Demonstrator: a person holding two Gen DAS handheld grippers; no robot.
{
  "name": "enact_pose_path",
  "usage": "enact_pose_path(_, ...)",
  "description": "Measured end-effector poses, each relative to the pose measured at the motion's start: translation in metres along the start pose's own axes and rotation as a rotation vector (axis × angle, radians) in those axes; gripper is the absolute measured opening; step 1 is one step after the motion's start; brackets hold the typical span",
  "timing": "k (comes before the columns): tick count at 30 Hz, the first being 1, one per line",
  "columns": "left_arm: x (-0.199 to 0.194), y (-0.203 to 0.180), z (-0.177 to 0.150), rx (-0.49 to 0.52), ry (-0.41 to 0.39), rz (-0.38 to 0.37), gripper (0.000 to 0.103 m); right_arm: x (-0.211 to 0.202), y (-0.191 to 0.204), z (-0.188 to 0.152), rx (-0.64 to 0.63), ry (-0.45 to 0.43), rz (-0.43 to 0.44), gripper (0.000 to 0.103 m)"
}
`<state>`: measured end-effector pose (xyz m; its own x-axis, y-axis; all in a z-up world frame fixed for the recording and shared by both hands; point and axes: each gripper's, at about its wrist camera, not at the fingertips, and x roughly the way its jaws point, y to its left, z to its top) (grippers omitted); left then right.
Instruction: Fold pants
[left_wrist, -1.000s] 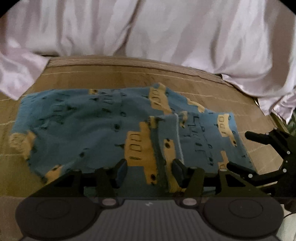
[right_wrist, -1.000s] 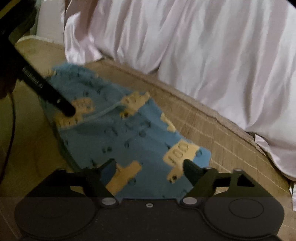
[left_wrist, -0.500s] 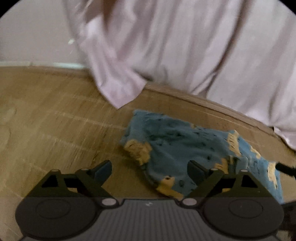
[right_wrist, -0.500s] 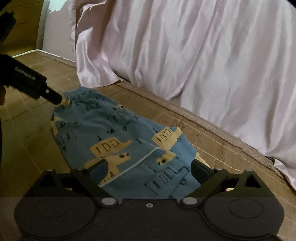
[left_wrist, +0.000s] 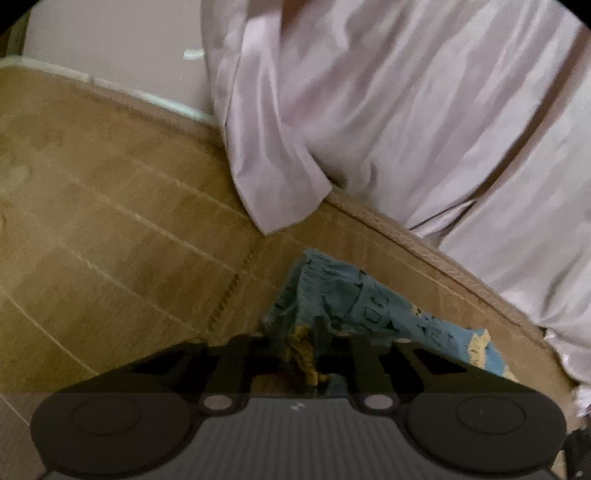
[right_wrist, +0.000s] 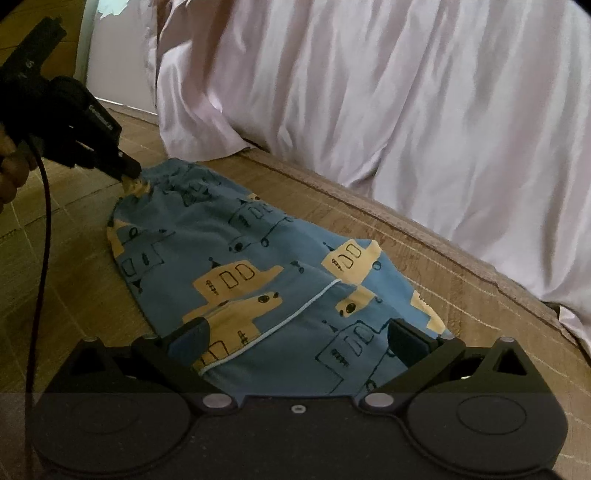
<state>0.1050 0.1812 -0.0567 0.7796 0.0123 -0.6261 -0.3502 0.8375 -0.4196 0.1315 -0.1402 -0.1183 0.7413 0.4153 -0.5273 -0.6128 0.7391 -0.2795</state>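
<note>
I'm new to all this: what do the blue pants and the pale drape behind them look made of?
Pants: soft matte knit, probably cotton; it lies limp and shows no shine. Pale drape: satin-like woven cloth, judging by its glossy highlights along the folds.

From my right gripper, the pants lay on the mat straight ahead, reaching away toward the upper left, their near end between my spread fingers. My left gripper sat at their far left corner, closed on the fabric there. Behind the pants ran the mat's edge, and beyond it hung the draped sheet. From the left gripper, the pants stretched off to the right, bare mat lay to the left, and the sheet hung ahead.
</note>
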Motion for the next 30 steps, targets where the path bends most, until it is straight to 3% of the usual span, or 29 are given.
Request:
enact_pose_path(4, -0.009, -0.018, -0.003, 0.155, -0.084, 0.016, 0.010, 0.002, 0.000, -0.001, 0.007, 0.007, 0.004, 0.102)
enact_pose_path(8, 0.006, -0.035, -0.012, 0.383, -0.111, 0.118, 0.010, 0.005, 0.000, -0.001, 0.013, 0.013, 0.008, 0.102)
enact_pose_path(15, 0.018, -0.042, -0.025, 0.510, -0.108, 0.170, 0.013, 0.006, -0.001, -0.001, 0.025, 0.015, 0.013, 0.102)
enact_pose_path(17, 0.021, -0.044, -0.029, 0.544, -0.110, 0.170, 0.020, 0.006, -0.001, -0.002, 0.029, 0.015, 0.014, 0.102)
enact_pose_path(18, 0.022, -0.045, -0.031, 0.557, -0.102, 0.165, 0.032, 0.006, -0.002, -0.002, 0.031, 0.015, 0.016, 0.102)
enact_pose_path(20, 0.024, -0.045, -0.032, 0.542, -0.072, 0.166, 0.042, 0.007, -0.002, -0.002, 0.034, 0.015, 0.018, 0.102)
enact_pose_path(25, 0.029, -0.031, -0.024, 0.420, -0.039, 0.130, 0.053, 0.006, -0.002, -0.003, 0.034, 0.014, 0.020, 0.102)
enact_pose_path(29, 0.031, -0.024, -0.018, 0.379, -0.017, 0.092, 0.052, 0.006, -0.003, -0.003, 0.037, 0.014, 0.020, 0.102)
enact_pose_path(30, 0.031, -0.024, -0.018, 0.389, -0.015, 0.081, 0.045, 0.006, -0.003, -0.003, 0.037, 0.015, 0.020, 0.102)
